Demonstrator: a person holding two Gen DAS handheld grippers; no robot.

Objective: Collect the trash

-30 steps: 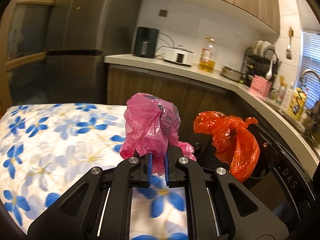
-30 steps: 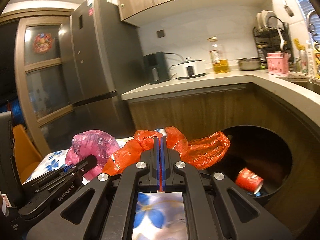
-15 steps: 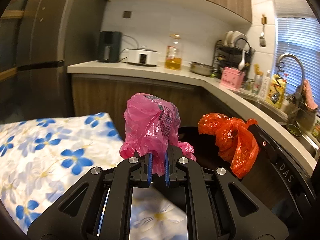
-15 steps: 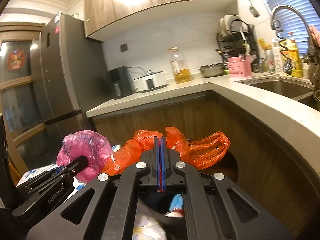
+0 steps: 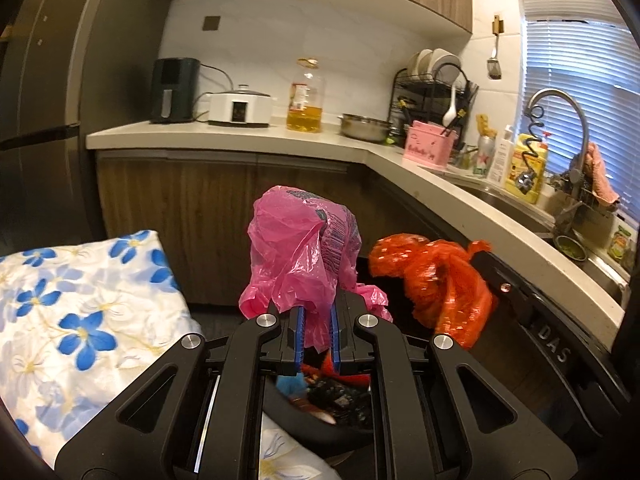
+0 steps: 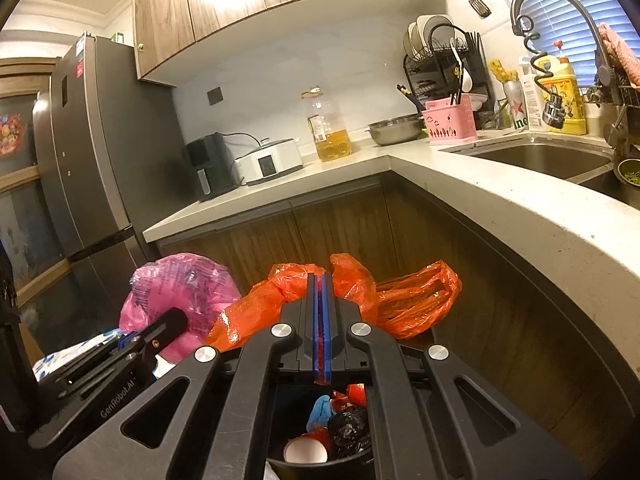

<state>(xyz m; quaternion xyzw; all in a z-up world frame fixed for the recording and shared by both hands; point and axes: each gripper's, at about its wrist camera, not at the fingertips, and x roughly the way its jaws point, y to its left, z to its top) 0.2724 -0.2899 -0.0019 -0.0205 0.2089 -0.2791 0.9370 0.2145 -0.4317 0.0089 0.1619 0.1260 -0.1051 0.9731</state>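
Jaws clamp pink bag [image 5: 304,256], orange bag [image 6: 352,288] | right view only: cup [image 6: 306,450]

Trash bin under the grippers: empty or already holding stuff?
Already holding trash. The right wrist view shows the bin containing a red cup, black wrapper and something blue.

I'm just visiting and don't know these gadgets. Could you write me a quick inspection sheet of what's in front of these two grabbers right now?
Surface: floral cloth at lower left; pale countertop behind.
Job's things: pink bag and orange bag held above a black bin containing a cup, blue scrap and dark wrappers.
Clutter: oil bottle, steel bowl, pink caddy, dish rack, soap bottles by the sink.
Grippers: left gripper, jaws pinching the pink bag; right gripper, jaws shut on the orange bag.
Cables: cord behind the white cooker.
Surroundings: fridge, wooden cabinets, faucet, window blinds.
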